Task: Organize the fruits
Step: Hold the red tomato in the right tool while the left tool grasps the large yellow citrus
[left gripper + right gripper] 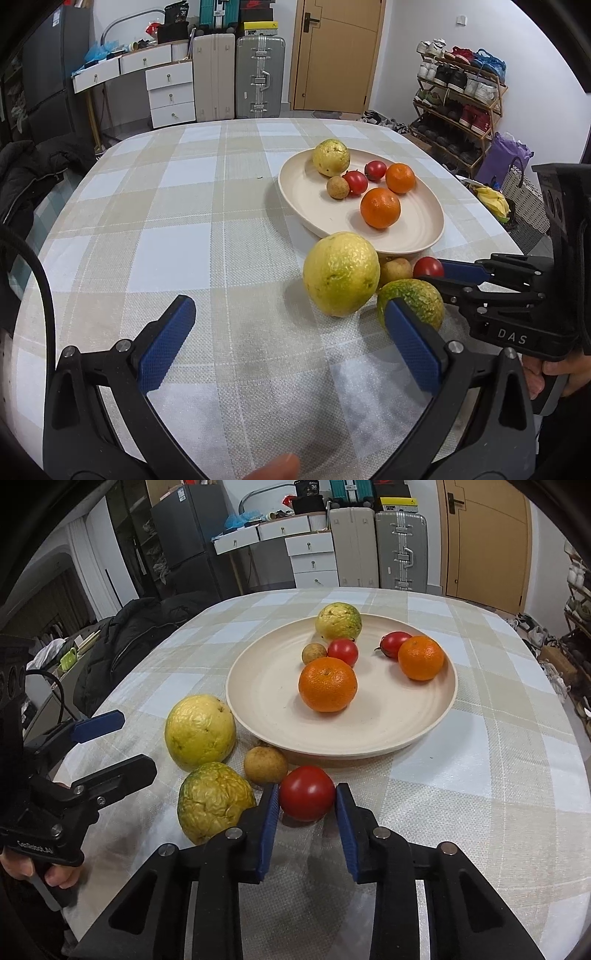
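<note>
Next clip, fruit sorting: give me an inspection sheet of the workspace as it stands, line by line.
Surface: table under a checked cloth.
Job's things: cream plate holding two oranges, two tomatoes, one guava and one small brown fruit. Off the plate: yellow guava, green guava, brown fruit, red tomato.
Clutter: nothing seen on the cloth.
Grippers: right tool has a blue pad on each side of the red tomato, touching or nearly so; left tool open, holding nothing.
Cables: black cable beside the left tool.
Surroundings: suitcases, drawers, door, shoe rack.
</note>
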Tool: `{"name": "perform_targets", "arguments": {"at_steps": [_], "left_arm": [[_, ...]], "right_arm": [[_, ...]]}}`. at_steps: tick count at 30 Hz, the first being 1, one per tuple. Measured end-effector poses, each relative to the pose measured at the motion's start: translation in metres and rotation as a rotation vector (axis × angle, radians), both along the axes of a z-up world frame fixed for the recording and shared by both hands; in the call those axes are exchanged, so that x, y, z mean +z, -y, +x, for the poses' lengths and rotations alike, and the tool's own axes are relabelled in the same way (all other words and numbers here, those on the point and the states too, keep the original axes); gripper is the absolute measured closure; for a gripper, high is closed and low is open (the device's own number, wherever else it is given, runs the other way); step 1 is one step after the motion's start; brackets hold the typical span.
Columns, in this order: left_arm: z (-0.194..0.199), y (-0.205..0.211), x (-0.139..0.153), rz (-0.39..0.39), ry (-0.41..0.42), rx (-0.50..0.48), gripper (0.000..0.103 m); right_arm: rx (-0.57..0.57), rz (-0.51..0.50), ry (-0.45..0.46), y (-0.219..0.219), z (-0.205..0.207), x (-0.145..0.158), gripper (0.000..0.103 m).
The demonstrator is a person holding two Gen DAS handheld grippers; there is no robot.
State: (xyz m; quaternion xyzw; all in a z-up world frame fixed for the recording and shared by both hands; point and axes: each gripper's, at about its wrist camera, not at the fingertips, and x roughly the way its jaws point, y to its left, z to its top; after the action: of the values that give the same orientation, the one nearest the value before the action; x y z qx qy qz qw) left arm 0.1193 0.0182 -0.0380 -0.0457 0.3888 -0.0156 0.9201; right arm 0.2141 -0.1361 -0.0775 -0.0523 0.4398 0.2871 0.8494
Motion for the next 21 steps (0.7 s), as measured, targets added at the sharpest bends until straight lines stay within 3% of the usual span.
{"name": "perform_targets", "arguments": {"at_steps": [12, 21], "left_arm": [[0.009, 0.002, -0.010, -0.012, -0.028, 0.007, 0.001], [0.022, 0.002, -0.012, -0.024, -0.039, 0.015, 0.001]], "right_arm": [[-0.034, 0.037, 0.090, 0.024, -0.012, 0.031, 0.072], [-0.064, 0.071, 0.108, 0.034, -0.013, 0.043, 0.072]]}}
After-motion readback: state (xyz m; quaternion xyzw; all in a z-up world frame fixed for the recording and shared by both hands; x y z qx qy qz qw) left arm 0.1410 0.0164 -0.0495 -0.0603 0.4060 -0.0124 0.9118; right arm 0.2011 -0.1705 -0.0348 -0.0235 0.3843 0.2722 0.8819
